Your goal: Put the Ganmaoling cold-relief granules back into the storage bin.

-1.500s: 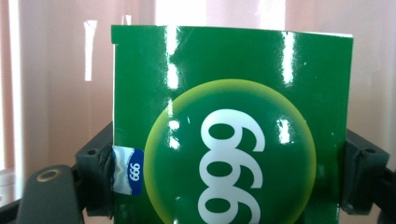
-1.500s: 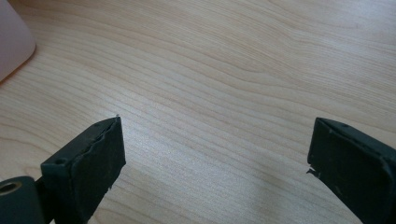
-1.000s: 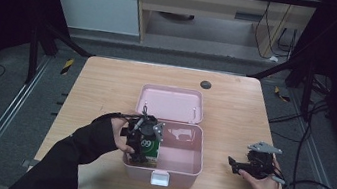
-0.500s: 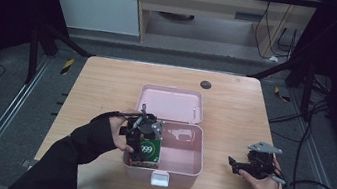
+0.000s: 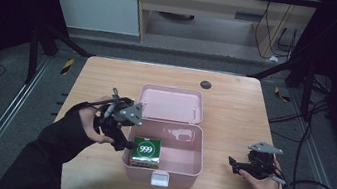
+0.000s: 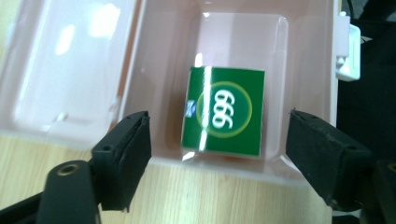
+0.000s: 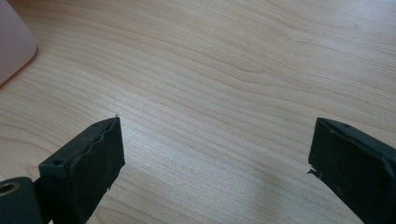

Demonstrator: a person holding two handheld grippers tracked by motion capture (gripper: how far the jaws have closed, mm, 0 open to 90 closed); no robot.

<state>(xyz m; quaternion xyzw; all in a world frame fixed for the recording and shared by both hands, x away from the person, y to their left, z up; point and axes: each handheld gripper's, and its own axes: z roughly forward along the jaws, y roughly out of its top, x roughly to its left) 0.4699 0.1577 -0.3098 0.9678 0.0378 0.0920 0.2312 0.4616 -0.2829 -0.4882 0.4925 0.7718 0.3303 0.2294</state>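
**Green box down in the pink case, left gripper clear of it**

High view: the pink case (image 5: 198, 144) sits open mid-table, its lid (image 5: 171, 103) laid flat on the far side. The green box (image 5: 145, 152) lies flat on the case floor, in the near left corner, close to the white latch (image 5: 159, 178) on the front wall.

The left gripper (image 5: 121, 143) hangs just outside the case's left wall, so the box lies straight ahead of it and a little below, over the rim. In the left gripper view the green box (image 6: 223, 111) shows between and beyond the two black jaws, which have just been closing a little yet stand well apart with nothing between them; neither pad touches the box. The box is nearly square, its slightly longer side running along the gripper's line of sight.

The right gripper (image 5: 232, 165) rests on the table well to the right of the case, jaws wide and empty over bare wood. The left is far the nearer hand.

Only the case's left wall stands between the left gripper and the box. A small dark disc (image 5: 205, 85) lies beyond the lid, out of the way.
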